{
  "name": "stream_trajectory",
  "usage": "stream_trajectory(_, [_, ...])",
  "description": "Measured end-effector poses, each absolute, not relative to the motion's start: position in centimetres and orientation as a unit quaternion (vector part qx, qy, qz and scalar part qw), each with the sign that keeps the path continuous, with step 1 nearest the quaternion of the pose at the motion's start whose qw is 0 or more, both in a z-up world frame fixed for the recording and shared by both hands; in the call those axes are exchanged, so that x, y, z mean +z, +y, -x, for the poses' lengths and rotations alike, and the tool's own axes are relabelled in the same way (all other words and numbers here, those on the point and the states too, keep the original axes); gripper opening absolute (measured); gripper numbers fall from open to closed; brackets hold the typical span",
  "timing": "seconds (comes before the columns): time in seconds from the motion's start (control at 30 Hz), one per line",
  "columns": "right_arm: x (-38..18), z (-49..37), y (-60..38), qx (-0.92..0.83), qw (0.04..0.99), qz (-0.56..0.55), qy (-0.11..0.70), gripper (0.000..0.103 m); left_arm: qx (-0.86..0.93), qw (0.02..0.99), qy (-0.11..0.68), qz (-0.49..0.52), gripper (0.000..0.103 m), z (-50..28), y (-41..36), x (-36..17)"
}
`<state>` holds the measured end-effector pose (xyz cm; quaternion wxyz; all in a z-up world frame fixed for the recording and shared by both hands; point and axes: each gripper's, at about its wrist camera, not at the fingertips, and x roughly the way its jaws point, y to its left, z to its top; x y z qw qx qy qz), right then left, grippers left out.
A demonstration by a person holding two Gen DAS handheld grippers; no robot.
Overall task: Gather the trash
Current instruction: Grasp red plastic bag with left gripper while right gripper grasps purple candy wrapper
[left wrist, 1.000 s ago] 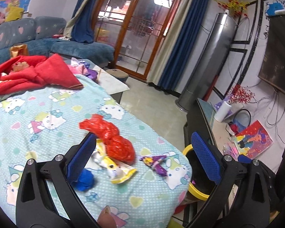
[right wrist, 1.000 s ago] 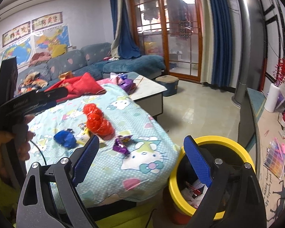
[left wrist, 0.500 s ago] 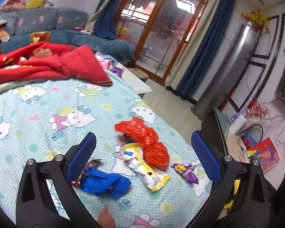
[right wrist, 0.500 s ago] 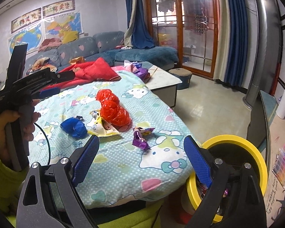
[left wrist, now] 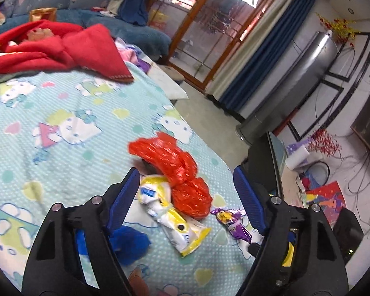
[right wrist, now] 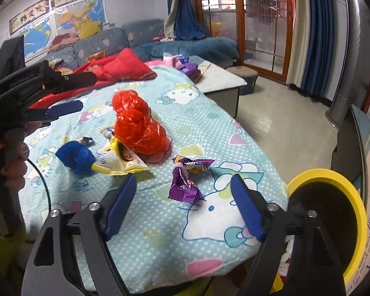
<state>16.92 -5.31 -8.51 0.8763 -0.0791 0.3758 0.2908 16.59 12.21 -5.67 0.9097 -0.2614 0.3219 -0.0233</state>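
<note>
Right wrist view first: our right gripper (right wrist: 182, 203) hangs with its jaws spread wide and nothing between them, and the purple wrapper (right wrist: 185, 185) lies on the cartoon-print blanket (right wrist: 209, 128) just ahead at about 12 o'clock, framed by the two blue pads (right wrist: 246, 209). Its long axis runs from roughly 1 o'clock down toward 7 o'clock, so it is skewed to the line between our pads, and we judge a small wrist turn would let us pinch across the narrow side. The yellow-rimmed bin (right wrist: 333, 219) sits at 3 to 4 o'clock, off the bed's edge, close beside this gripper.

Left wrist view: our left gripper (left wrist: 185, 197) is likewise released, empty, held above the pile. The yellow snack bag (left wrist: 170, 209) lies between its pads, long axis from 11 to 5 o'clock, with the red plastic bag (left wrist: 180, 172) touching it at 12 to 1 o'clock and the blue crumpled piece (left wrist: 131, 244) at 7 o'clock. The purple wrapper shows here at 3 o'clock, beside the right pad.

We judge the right gripper nearer to both wrapper and bin, so that piece falls to it.
</note>
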Motion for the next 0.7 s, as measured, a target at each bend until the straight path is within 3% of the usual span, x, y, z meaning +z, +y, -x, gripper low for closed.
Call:
stream_trajectory(0.2, [-10.5, -18.2, -4.8, 0.288, 0.864, 0.077, 0.405, 0.042, -0.029, 0.906, 0.352, 0.234, 0.064, -17.9, 10.0, -7.0])
stream_trajectory(0.27, [-10.8, -18.3, -4.9, 0.292, 0.861, 0.074, 0.41, 0.028, -0.021, 0.908, 0.359, 0.215, 0.063, -18.2, 9.5, -7.3])
stream_trajectory(0.33, [-10.8, -18.1, -5.0, 0.297, 0.86, 0.076, 0.407, 0.023, -0.011, 0.91, 0.365, 0.198, 0.062, -18.5, 9.1, -7.6])
stream_trajectory(0.7, [-10.5, -17.4, -6.0, 0.312, 0.856, 0.065, 0.406, 0.022, 0.002, 0.905, 0.392, 0.162, 0.026, -19.5, 7.6, -8.9])
